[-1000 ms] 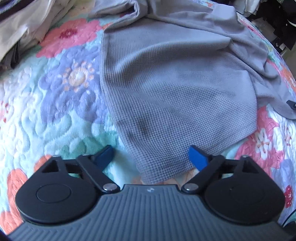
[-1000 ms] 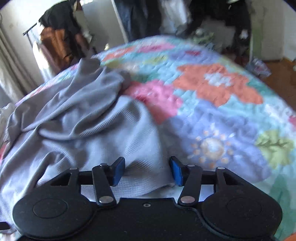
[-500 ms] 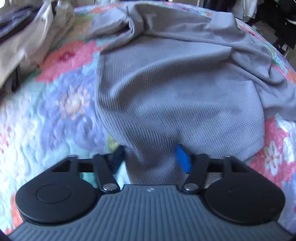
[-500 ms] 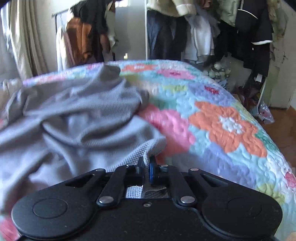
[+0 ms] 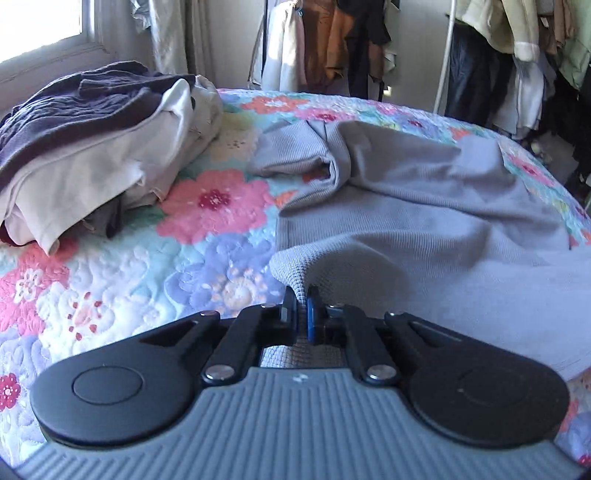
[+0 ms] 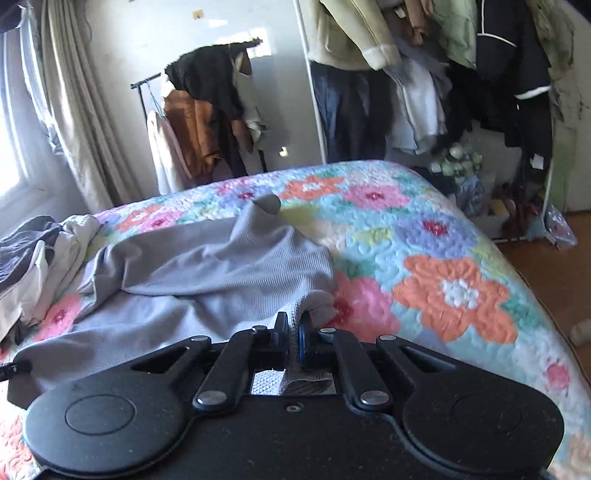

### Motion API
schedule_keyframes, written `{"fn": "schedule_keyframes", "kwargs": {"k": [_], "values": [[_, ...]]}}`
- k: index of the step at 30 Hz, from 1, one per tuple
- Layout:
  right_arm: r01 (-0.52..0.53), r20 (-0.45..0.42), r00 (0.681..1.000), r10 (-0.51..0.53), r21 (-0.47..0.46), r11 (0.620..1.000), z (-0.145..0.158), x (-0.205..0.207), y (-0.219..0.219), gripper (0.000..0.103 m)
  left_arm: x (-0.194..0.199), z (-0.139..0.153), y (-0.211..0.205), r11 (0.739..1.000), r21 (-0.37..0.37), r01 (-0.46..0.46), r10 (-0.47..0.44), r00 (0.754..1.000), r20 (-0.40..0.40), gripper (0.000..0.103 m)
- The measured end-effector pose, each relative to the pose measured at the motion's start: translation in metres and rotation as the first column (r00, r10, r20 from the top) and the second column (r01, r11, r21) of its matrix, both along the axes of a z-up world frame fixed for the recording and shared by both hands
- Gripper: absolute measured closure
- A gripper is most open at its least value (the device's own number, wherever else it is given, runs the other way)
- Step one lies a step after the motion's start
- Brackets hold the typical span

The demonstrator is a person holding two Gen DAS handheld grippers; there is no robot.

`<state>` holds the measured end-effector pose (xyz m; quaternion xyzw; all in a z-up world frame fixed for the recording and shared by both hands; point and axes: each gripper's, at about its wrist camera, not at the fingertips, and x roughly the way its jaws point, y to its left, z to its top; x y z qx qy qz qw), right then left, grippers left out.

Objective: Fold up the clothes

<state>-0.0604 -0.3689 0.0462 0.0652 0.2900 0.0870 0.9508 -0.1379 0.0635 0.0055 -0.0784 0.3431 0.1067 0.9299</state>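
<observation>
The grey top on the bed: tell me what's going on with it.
A person is working with a handheld gripper in each hand. The left gripper and the right gripper are each shut on a near edge of the grey waffle-knit top, pinching the fabric up off the floral quilt. No fold is made yet. A pile of other clothes sits off to the left.

I'm looking across a bed with a floral quilt (image 6: 436,266) toward pale walls, a sunlit window (image 5: 37,26) with cream curtains (image 6: 74,110), crowded clothes racks (image 6: 424,74), and a wooden floor (image 6: 554,277) at right.
</observation>
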Motion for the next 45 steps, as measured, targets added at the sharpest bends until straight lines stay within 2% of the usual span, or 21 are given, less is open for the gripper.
{"fn": "schedule_keyframes", "kwargs": {"k": [2, 4, 8, 11, 13, 15, 19, 22, 24, 25, 28, 29, 31, 33, 36, 38, 40, 41, 43, 45], "values": [[-0.005, 0.011, 1.000, 0.005, 0.030, 1.000, 0.010, -0.005, -0.007, 0.098, -0.007, 0.009, 0.001, 1.000, 0.002, 0.003, -0.003, 1.000, 0.003, 0.099], [-0.025, 0.031, 0.999, 0.023, 0.059, 0.998, 0.020, -0.011, -0.012, 0.098, -0.019, 0.021, -0.002, 0.998, 0.060, 0.010, -0.011, 1.000, 0.021, 0.099], [-0.068, 0.033, 0.997, 0.067, 0.023, 0.997, 0.037, -0.026, -0.010, 0.098, -0.041, 0.045, -0.010, 0.977, 0.211, -0.018, -0.001, 0.996, 0.086, 0.100], [-0.112, 0.021, 0.994, 0.112, 0.004, 0.994, 0.047, -0.037, -0.005, 0.098, -0.049, 0.058, -0.002, 0.964, 0.256, -0.067, 0.045, 0.995, 0.092, 0.103], [-0.130, 0.018, 0.991, 0.131, -0.018, 0.991, 0.049, -0.046, -0.002, 0.098, -0.054, 0.063, 0.007, 0.979, 0.196, -0.055, 0.040, 0.996, 0.081, 0.103], [-0.113, 0.010, 0.993, 0.114, -0.084, 0.990, 0.040, -0.054, 0.000, 0.098, -0.056, 0.058, 0.015, 0.992, 0.115, -0.043, 0.038, 0.998, 0.040, 0.103], [-0.032, -0.065, 0.998, 0.023, -0.141, 0.989, -0.003, -0.043, -0.012, 0.098, -0.050, 0.028, 0.013, 1.000, 0.022, 0.011, -0.009, 0.997, -0.074, 0.100], [0.014, -0.130, 0.991, -0.034, -0.158, 0.987, -0.034, -0.032, -0.023, 0.098, -0.044, 0.006, -0.001, 0.998, 0.011, 0.059, -0.057, 0.989, -0.138, 0.098], [0.021, -0.162, 0.986, -0.045, -0.148, 0.989, -0.048, -0.027, -0.028, 0.098, -0.039, -0.006, -0.011, 0.996, 0.031, 0.086, -0.079, 0.981, -0.179, 0.091], [0.025, -0.177, 0.983, -0.050, -0.143, 0.989, -0.055, -0.024, -0.029, 0.098, -0.035, -0.011, -0.013, 0.995, 0.036, 0.093, -0.084, 0.977, -0.197, 0.084], [0.008, -0.192, 0.981, -0.037, -0.150, 0.989, -0.066, -0.019, -0.030, 0.098, -0.026, -0.019, -0.013, 0.996, 0.034, 0.080, -0.071, 0.975, -0.212, 0.082], [-0.020, -0.196, 0.980, -0.011, -0.156, 0.988, -0.068, -0.018, -0.029, 0.098, -0.023, -0.019, -0.012, 0.995, 0.022, 0.099, -0.093, 0.975, -0.204, 0.082], [-0.080, -0.204, 0.978, 0.048, -0.152, 0.985, -0.071, -0.015, -0.025, 0.097, -0.016, -0.021, -0.007, 0.990, -0.040, 0.136, -0.141, 0.969, -0.205, 0.082], [-0.104, -0.217, 0.974, 0.072, -0.140, 0.985, -0.073, -0.013, -0.025, 0.097, -0.010, -0.028, -0.004, 0.983, -0.099, 0.153, -0.172, 0.958, -0.230, 0.076], [-0.106, -0.237, 0.969, 0.072, -0.134, 0.985, -0.078, -0.011, -0.027, 0.097, -0.007, -0.045, -0.001, 0.981, -0.135, 0.141, -0.173, 0.948, -0.268, 0.054], [-0.107, -0.240, 0.967, 0.081, -0.099, 0.989, -0.081, -0.011, -0.033, 0.097, -0.010, -0.059, 0.005, 0.975, -0.180, 0.129, -0.174, 0.949, -0.264, 0.017], [-0.112, -0.239, 0.966, 0.099, -0.041, 0.993, -0.086, -0.012, -0.040, 0.095, -0.013, -0.069, 0.010, 0.968, -0.223, 0.116, -0.173, 0.951, -0.255, 0.014], [-0.123, -0.242, 0.963, 0.122, 0.014, 0.992, -0.089, -0.012, -0.045, 0.093, -0.013, -0.068, 0.009, 0.966, -0.227, 0.121, -0.177, 0.952, -0.249, 0.008], [-0.125, -0.258, 0.955, 0.150, 0.113, 0.986, -0.096, -0.011, -0.053, 0.089, -0.008, -0.069, 0.006, 0.965, -0.236, 0.114, -0.178, 0.946, -0.270, 0.003], [-0.100, -0.273, 0.951, 0.143, 0.168, 0.981, -0.102, -0.011, -0.058, 0.085, -0.004, -0.071, 0.002, 0.977, -0.207, 0.059, -0.118, 0.950, -0.288, 0.008]]}}
